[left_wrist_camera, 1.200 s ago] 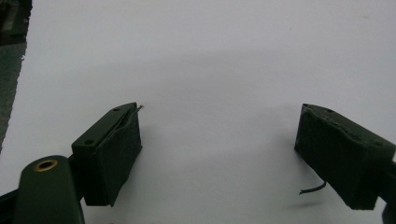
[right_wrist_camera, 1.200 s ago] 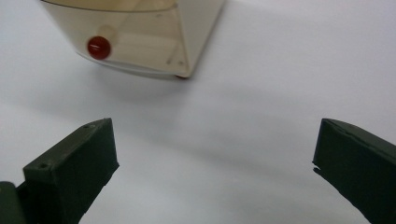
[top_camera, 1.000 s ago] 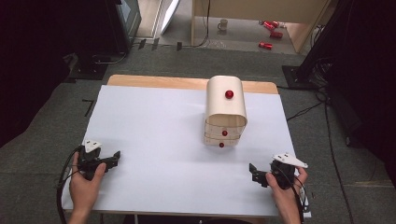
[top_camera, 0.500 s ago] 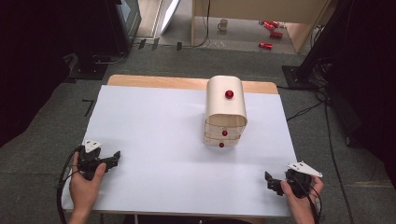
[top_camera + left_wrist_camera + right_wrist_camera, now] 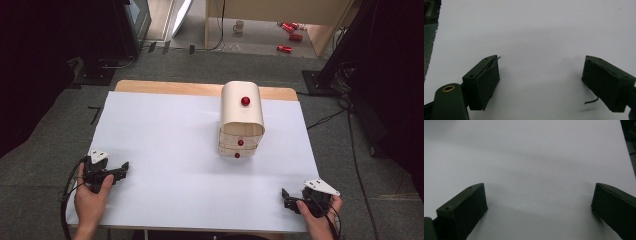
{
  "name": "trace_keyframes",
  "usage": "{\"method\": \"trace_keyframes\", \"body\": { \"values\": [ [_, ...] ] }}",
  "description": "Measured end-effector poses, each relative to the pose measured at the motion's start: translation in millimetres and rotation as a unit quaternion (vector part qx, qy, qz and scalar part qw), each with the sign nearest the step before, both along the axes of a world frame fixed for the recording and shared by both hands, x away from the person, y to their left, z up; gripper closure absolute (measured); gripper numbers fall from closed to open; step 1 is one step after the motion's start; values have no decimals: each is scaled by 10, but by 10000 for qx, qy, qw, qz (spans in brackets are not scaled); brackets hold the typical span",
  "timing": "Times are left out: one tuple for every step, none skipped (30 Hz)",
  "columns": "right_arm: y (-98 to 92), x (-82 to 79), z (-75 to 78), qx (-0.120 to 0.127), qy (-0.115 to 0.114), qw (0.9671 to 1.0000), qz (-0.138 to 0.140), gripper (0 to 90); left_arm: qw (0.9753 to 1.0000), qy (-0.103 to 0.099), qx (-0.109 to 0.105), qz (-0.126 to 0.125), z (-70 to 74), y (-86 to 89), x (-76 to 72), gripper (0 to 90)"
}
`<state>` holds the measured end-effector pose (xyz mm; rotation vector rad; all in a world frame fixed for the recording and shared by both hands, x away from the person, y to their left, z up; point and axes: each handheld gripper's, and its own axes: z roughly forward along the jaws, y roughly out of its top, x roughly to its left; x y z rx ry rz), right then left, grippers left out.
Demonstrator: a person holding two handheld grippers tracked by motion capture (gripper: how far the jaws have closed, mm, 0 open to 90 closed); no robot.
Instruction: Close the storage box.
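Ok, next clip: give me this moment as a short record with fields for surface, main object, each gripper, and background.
surface: table under a white sheet, wooden edge showing at the far side
main object: small wooden drawer chest with rounded top and three red knobs, right of centre, drawers shut
left gripper: near-left corner, jaws apart, holding nothing
right gripper: near-right corner, jaws apart, holding nothing
background: mug and red cans on the floor beyond
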<state>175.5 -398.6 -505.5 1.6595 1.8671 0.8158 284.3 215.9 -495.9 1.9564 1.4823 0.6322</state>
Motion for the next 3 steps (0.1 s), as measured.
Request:
{"method": "trace_keyframes", "body": {
  "values": [
    [0, 0, 0, 4, -2, 10000, -3, 0, 10000, 0, -2, 1, 0, 0, 0, 144],
    [0, 1, 1, 7, 2, 10000, -3, 0, 10000, 0, -1, 0, 0, 0, 0, 144],
    [0, 1, 1, 7, 2, 10000, -3, 0, 10000, 0, -1, 0, 0, 0, 0, 144]
  ]
}}
